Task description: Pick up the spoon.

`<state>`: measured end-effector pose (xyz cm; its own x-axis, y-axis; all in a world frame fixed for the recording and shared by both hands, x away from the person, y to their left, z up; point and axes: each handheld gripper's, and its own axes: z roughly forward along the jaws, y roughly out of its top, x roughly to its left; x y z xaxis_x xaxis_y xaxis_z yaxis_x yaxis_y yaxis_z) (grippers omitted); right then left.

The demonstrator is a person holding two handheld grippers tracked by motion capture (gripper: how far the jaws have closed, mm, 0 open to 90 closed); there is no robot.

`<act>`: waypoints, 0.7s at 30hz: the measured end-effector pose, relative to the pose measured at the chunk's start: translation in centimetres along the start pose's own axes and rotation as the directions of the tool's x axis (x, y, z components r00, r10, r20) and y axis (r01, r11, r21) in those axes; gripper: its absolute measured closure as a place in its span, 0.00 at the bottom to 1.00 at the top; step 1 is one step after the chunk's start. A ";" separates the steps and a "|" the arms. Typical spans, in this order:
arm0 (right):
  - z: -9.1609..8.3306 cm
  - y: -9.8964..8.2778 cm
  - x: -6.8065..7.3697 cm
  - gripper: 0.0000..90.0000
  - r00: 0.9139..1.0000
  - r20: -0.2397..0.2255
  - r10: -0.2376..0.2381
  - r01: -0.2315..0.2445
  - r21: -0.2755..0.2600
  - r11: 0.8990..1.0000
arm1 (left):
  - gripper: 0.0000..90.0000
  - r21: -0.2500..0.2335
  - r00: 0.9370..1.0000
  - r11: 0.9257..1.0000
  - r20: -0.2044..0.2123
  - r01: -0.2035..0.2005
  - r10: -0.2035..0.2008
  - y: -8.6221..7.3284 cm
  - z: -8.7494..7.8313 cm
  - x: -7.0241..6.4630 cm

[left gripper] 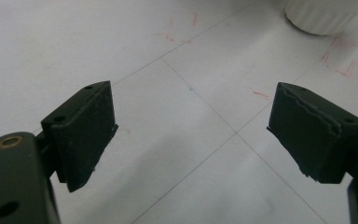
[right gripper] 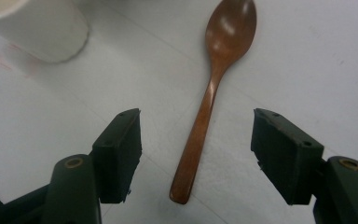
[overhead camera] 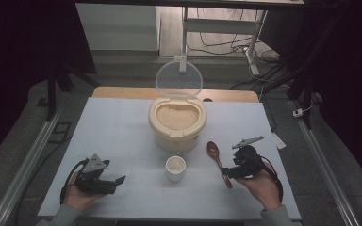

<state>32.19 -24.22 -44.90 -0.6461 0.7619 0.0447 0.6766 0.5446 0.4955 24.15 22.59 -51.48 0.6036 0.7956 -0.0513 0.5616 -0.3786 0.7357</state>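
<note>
Taking the white cup (overhead camera: pixel 175 168) at the near middle of the table (overhead camera: pixel 122 127) as the landmark, the left gripper (overhead camera: pixel 114 183) rested well to the cup's left, low over bare tabletop, held in the person's left hand (overhead camera: pixel 78 195). In the left gripper view its jaws stood wide apart with nothing between them, and only the ribbed foot of a white vessel showed at the far upper right. It had no part in the step in hand.

Directly behind the cup stood the cream rice bin (overhead camera: pixel 177 125), its clear lid (overhead camera: pixel 179 78) tipped up and open, the grain inside exposed.

Just right of the cup lay the wooden spoon (overhead camera: pixel 217 159), flat on the table, bowl toward the bin and handle end toward the person. The right gripper (overhead camera: pixel 229 172) sat at that handle end, farther right of the cup. In the right gripper view its jaws were spread, and the spoon (right gripper: pixel 205 112) ran up between them, the handle tip slightly nearer the left one.

The step looked like picking up the spoon. To do it well, the gripper should probably slide forward so the pads straddle the handle above its tip, centre on it, drop until the pads nearly meet the table, then close squarely across the narrow handle so it does not twist or skid toward the cup.
</note>
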 end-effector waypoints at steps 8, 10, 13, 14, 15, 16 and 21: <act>2.6 0.3 0.8 0.42 1.000 0.029 0.001 -0.004 0.102 0.995 | 0.16 0.018 1.000 1.000 0.007 -0.001 0.001 -0.2 0.2 0.1; 3.0 0.3 0.8 0.42 1.000 0.028 0.000 -0.003 0.112 0.994 | 0.16 0.019 1.000 1.000 0.006 -0.001 0.001 -0.2 0.2 0.1; 3.3 0.3 0.8 0.43 0.999 0.032 0.005 -0.009 0.122 0.993 | 0.16 0.021 1.000 1.000 0.007 -0.001 0.001 -0.2 0.3 0.2; 3.6 0.2 0.8 0.44 0.999 0.040 0.005 -0.010 0.128 0.992 | 0.16 0.022 1.000 1.000 0.008 -0.001 0.000 -0.2 0.3 0.2; 3.8 0.2 0.8 0.45 0.999 0.041 0.007 -0.012 0.131 0.991 | 0.16 0.023 1.000 1.000 0.008 0.000 0.000 -0.2 0.3 0.2; 3.9 0.1 0.8 0.46 0.999 0.043 0.009 -0.015 0.138 0.990 | 0.16 0.023 1.000 1.000 0.009 0.000 0.000 -0.2 0.3 0.2; 4.3 0.0 0.7 0.51 0.998 0.052 0.021 -0.028 0.143 0.989 | 0.16 0.029 1.000 1.000 0.011 0.003 -0.003 -0.3 0.4 0.2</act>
<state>33.27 -22.18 -48.59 -0.6126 0.7903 0.0102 0.7380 0.5674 0.3652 24.34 22.65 -52.01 0.6079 0.7917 -0.0610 0.5795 -0.3898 0.7157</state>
